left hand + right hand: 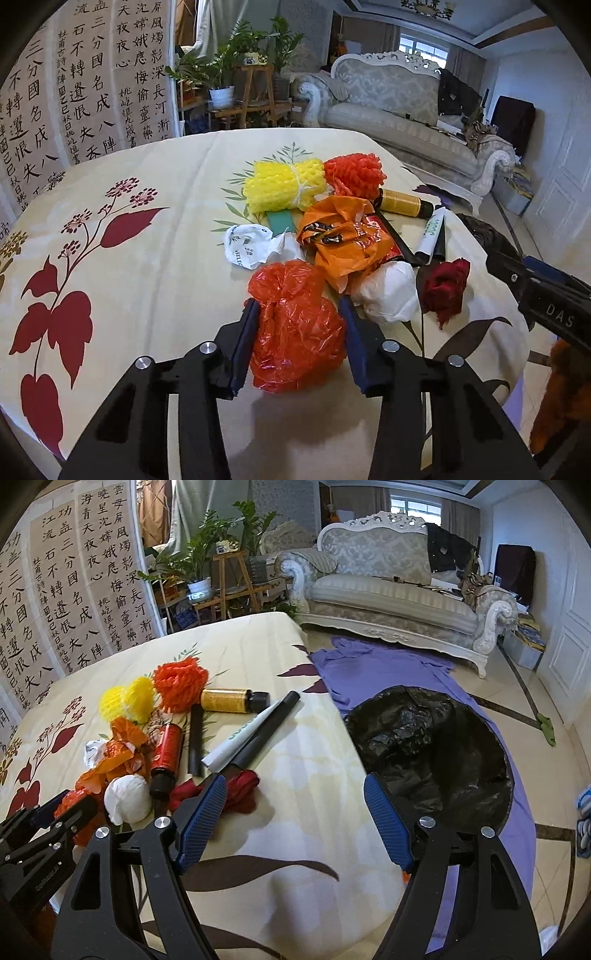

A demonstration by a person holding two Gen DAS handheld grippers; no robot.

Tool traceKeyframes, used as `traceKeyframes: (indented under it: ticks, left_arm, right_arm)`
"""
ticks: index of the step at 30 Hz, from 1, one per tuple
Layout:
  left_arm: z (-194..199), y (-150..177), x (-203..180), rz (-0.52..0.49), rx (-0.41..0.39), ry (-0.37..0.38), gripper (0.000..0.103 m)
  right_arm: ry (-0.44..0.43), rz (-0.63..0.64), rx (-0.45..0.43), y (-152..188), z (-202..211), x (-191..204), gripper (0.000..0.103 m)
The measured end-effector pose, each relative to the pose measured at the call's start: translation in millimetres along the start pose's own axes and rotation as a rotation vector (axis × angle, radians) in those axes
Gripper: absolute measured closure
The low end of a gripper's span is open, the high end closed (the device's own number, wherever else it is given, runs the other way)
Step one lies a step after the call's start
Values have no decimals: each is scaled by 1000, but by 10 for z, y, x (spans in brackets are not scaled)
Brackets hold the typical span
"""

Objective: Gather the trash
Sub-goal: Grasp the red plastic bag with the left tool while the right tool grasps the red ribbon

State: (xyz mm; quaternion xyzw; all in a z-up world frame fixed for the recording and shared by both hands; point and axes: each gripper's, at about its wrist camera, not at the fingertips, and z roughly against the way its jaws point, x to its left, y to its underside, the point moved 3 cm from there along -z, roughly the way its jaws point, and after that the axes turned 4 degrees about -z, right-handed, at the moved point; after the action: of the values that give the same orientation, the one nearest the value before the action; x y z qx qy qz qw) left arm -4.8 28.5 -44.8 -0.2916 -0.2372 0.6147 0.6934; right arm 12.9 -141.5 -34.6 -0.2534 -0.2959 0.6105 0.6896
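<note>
Presently the left claw [297, 328] clamps a crumpled red plastic bag [295, 328] at the near end of the trash pile on the floral worktop [147, 258], while the right claw [295, 819] gapes unladen beside the black bin bag [432, 753].

**Lighting and Image Quality**

Daylight enters through the rear window [424, 48], giving soft, even illumination. Each claw casts a faint, diffuse shadow on the worktop [295, 768]. Fisheye distortion bends straight lines near the edges; corners are vignetted black. Focus is sharp centrally.
</note>
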Motion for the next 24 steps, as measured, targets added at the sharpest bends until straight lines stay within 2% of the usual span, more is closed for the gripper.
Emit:
traceKeyframes:
  ticks: [6,10,13,16,18,19,21,22,24]
  left_arm:
    - [159,30,136,26,-21,-7,61]
    - [242,12,262,38,-47,-45,61]
    - [228,4,342,34,-53,-73,61]
    - [173,1,409,53,-37,-60,61]
    - [155,-5,427,60,-35,-51,61]
    - [156,1,426,60,-37,-49,61]
    - [149,-4,419,61,-39,-41,61]
    - [147,-7,410,61,-39,-36,61]
    - [152,-3,388,59,-41,-30,61]
  right_arm:
    - [-35,32,26,63,-68,213,28]
    - [-52,57,44,105,-132,366,28]
    - [-54,75,56,122,-199,460,28]
    - [-42,92,74,142,-281,512,28]
    - [-44,93,83,152,-307,510,35]
    - [-55,91,90,159,-315,509,46]
    - [-71,85,101,172,-326,495,52]
    - [-78,84,102,185,-326,491,60]
    - [-87,81,104,198,-319,484,65]
